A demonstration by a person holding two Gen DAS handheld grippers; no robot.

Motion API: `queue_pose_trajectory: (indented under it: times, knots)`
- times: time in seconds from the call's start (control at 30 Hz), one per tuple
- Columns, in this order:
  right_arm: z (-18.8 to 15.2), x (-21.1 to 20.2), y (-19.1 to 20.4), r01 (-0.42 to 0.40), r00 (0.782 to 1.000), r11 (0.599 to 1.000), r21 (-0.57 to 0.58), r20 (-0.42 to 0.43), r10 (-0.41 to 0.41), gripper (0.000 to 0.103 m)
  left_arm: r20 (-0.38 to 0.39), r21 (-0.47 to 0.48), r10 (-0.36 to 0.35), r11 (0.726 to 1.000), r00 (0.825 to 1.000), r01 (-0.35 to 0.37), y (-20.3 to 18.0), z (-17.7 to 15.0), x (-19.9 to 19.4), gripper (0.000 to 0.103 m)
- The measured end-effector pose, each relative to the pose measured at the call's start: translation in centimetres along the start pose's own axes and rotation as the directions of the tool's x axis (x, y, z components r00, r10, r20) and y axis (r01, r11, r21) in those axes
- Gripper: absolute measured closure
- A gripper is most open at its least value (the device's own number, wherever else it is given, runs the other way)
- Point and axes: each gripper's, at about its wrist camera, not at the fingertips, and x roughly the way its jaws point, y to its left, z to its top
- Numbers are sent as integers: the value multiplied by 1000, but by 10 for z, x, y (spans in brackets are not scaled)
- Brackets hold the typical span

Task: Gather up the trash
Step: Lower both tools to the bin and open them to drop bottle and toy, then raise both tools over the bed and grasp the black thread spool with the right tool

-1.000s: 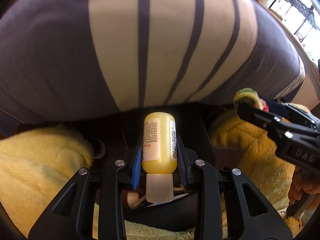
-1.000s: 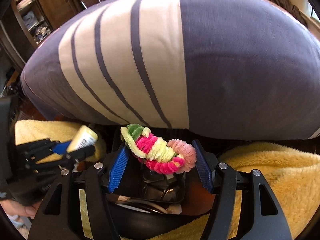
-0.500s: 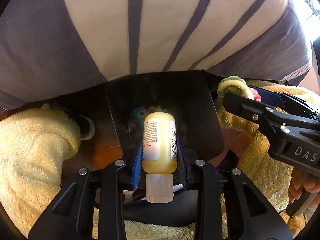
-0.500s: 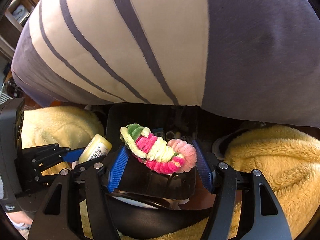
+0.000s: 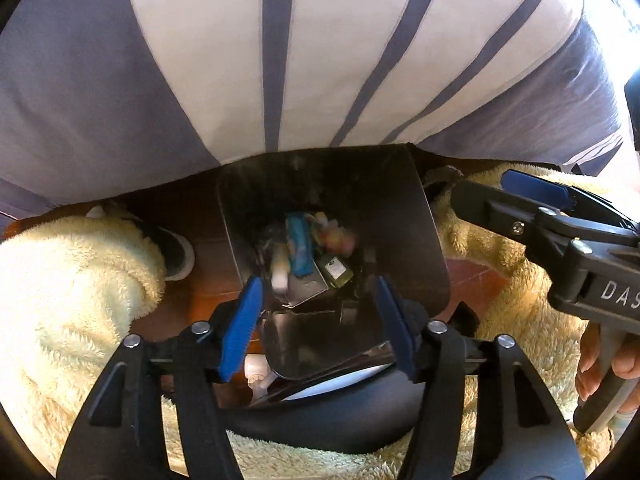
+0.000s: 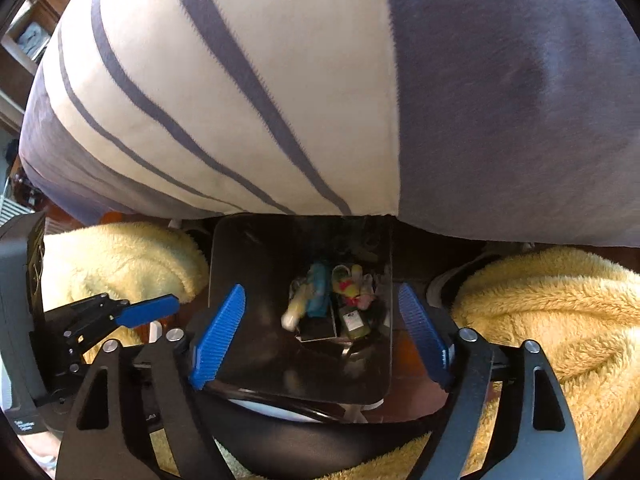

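White "DAS" on right gripper (image 5: pixel 532 200) body; rest illegible.

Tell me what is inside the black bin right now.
Inside the black bin lie a yellow bottle, a blue wrapper, a green bottle and a pink-and-yellow pipe-cleaner bundle. Anything beneath that pile is covered.

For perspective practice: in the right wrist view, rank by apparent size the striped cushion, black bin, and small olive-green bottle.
1. Grey-and-cream striped cushion
2. Black plastic bin
3. Small olive-green bottle, lying deeper inside the bin, so distance shrinks it further.
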Motion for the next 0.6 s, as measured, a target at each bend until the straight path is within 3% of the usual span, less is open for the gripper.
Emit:
queue_pose_trajectory:
  times: [0.13,0.23,0.4,0.53,0.6]
  knots:
    - [1,-15,-5,49,998,999,6,40,-49,8,28,-3,10,1000,1000,-10,1,2,-9,31]
    - [1,-25,-8,56,996,998,12,74,-57,7,74,-8,27,1000,997,-26,2,4,-23,22]
    - [6,-55,-12,67,988,998,7,142,-67,7,151,-4,52,999,987,-52,3,12,-54,17]
    - [20,-101,-13,88,964,996,-3,252,-85,6,248,0,63,998,967,-65,4,23,-94,17]
    - [29,-118,-13,99,951,995,-8,296,-93,4,313,10,70,997,947,-77,3,32,-120,15]
